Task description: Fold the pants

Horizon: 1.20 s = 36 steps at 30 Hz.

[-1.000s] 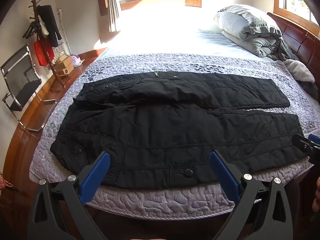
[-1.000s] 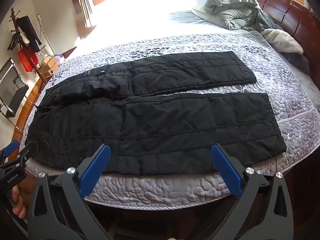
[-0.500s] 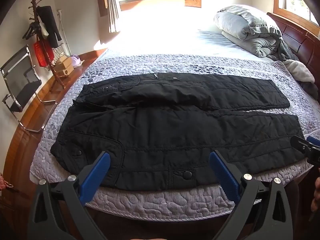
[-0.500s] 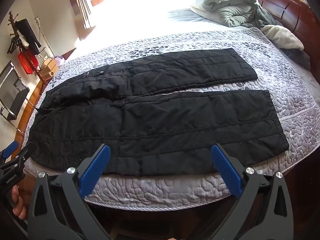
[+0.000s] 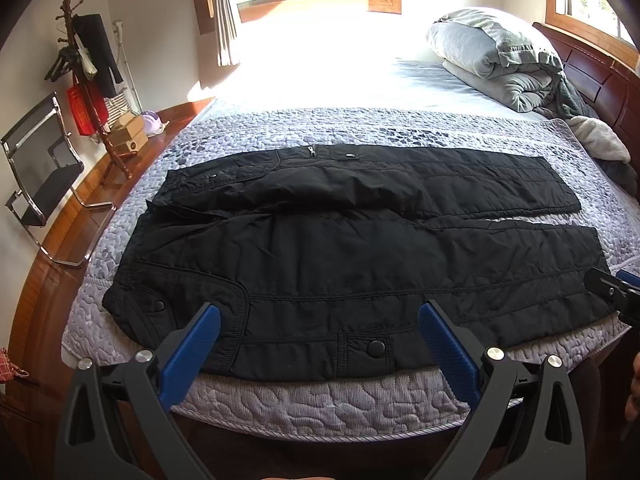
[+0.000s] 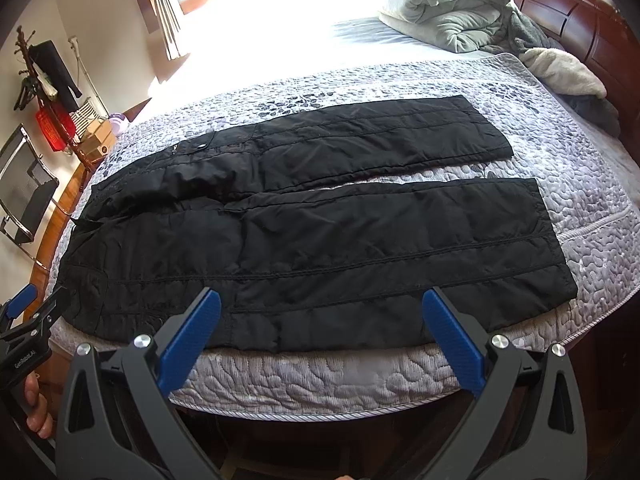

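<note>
Along the quilt's (image 5: 320, 396) near edge, pants (image 5: 360, 256) lie lengthwise, waist left, hems right; left gripper (image 5: 320, 328) and right gripper (image 6: 320, 312) gape, clear.

Seen from the left gripper (image 5: 319, 344), the pants (image 5: 360, 256) sit slightly higher over the bed edge (image 5: 320, 404) than a second ago (a small drift). The right gripper (image 6: 321, 340) has edged closer to the pants, its view tilting.

Right tongs (image 5: 616, 296) mostly beyond the left view's edge.
</note>
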Available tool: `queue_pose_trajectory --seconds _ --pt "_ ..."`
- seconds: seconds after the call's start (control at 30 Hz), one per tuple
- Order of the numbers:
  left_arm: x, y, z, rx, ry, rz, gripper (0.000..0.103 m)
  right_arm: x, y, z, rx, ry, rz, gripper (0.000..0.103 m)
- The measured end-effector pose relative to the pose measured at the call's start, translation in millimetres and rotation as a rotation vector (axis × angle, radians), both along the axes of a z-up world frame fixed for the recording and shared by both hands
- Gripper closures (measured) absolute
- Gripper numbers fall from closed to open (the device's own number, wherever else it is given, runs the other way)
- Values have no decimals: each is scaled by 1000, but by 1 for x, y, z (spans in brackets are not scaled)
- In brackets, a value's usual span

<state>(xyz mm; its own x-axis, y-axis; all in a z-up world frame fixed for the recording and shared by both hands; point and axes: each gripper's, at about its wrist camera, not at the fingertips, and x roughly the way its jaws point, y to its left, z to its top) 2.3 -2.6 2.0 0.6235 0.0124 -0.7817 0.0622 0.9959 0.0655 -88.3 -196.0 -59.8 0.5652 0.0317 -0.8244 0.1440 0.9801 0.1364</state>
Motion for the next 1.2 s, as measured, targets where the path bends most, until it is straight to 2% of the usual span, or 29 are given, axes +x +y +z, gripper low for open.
queue_pose_trajectory --seconds 1.2 --pt "2 1 -6 5 14 1 3 0 -2 -5 4 14 2 2"
